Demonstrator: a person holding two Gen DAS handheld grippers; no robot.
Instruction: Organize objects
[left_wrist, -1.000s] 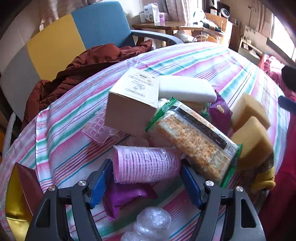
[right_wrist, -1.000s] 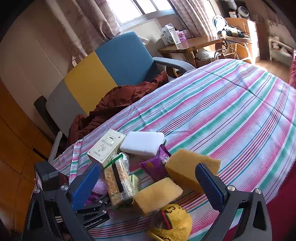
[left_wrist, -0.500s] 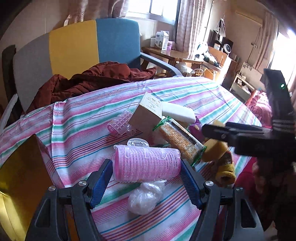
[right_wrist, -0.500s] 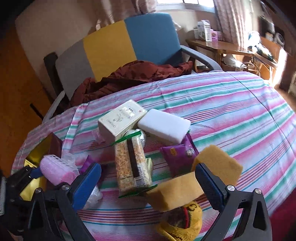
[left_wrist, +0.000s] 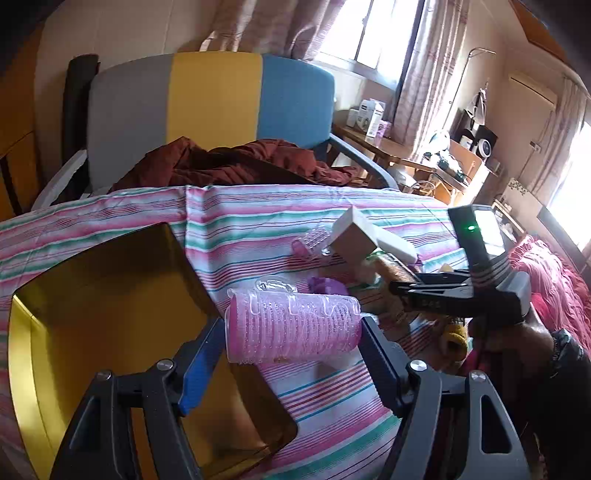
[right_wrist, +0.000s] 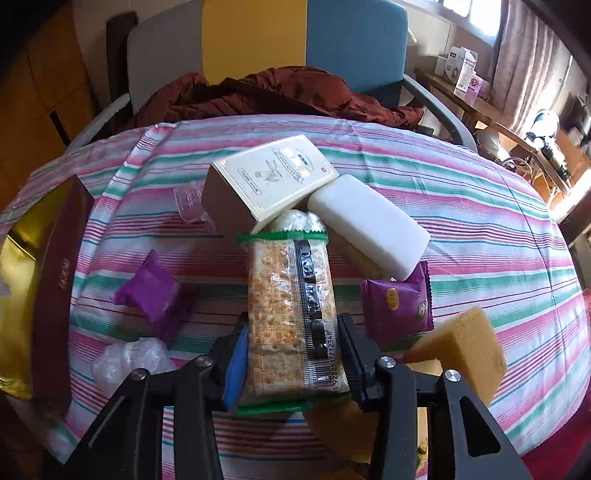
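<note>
Above the striped tablecloth, beside the gold-lined box, the left gripper clamps a pink hair roller, while the right gripper grips the cracker packet lying amid the pile.

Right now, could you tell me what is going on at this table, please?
A person is tidying loose items on a striped tablecloth with two tools. The left hand-held gripper is shut on a pink hair roller, held beside an open gold-lined box. The right hand-held gripper is closed on a cracker packet in the pile. A cream carton, a white block, purple sachets and a yellow sponge lie around it.
</note>
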